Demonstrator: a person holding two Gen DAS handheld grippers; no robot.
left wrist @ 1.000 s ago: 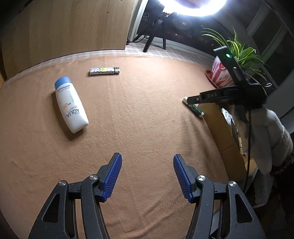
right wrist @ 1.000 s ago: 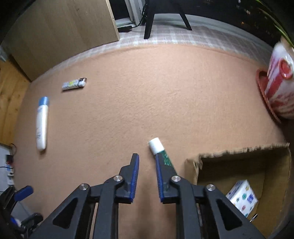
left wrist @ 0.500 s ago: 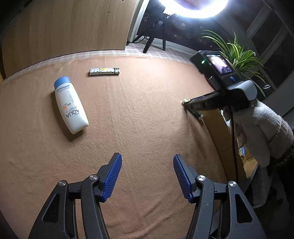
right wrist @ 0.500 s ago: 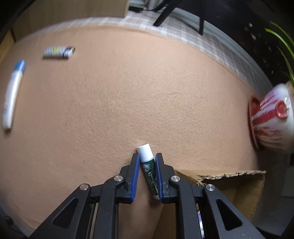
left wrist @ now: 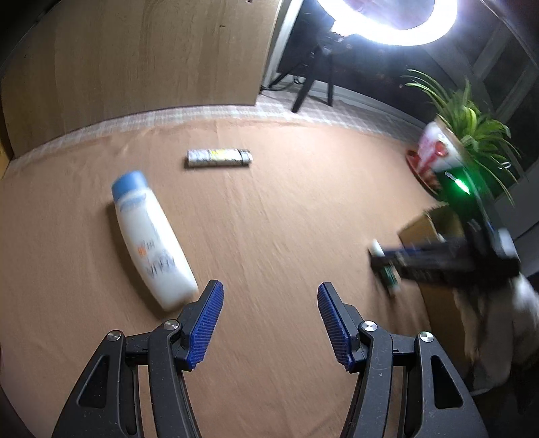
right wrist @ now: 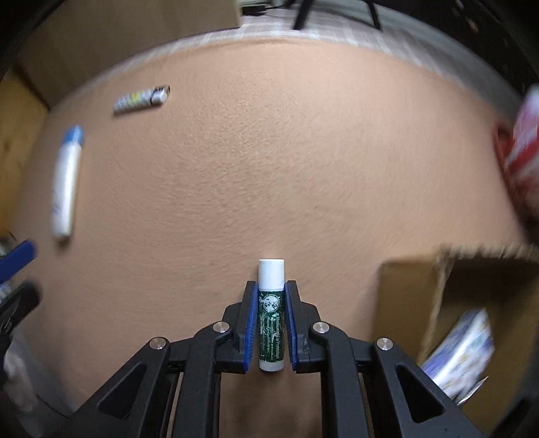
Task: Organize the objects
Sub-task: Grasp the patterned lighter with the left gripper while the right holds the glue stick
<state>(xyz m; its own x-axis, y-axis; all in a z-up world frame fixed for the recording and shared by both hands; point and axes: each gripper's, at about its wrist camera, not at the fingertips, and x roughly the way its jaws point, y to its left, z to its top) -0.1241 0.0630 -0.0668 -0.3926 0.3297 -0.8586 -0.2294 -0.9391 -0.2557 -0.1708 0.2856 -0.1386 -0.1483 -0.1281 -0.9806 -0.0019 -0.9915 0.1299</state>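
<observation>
My right gripper [right wrist: 270,286] is shut on a green lip balm tube [right wrist: 270,323] with a white cap, held lengthwise between the blue pads just above the tan cloth. In the left wrist view that gripper [left wrist: 382,259] shows at the right with the lip balm tube [left wrist: 390,278] in it, next to the cardboard box [left wrist: 434,232]. My left gripper [left wrist: 267,298] stands open over bare cloth. A white bottle with a blue cap [left wrist: 148,239] lies just left of its left finger. A lighter [left wrist: 219,158] lies farther back.
The cardboard box [right wrist: 421,296] stands open at the right with a patterned packet [right wrist: 461,347] inside. A red-and-white plant pot [left wrist: 434,155] sits behind it. A wooden panel [left wrist: 134,67] and a ring light on a tripod [left wrist: 387,20] stand beyond the cloth's far edge.
My right gripper moved over the lip balm tube and shut on it, lining it up between the pads. My left gripper shifted toward the white bottle, which now looks nearer.
</observation>
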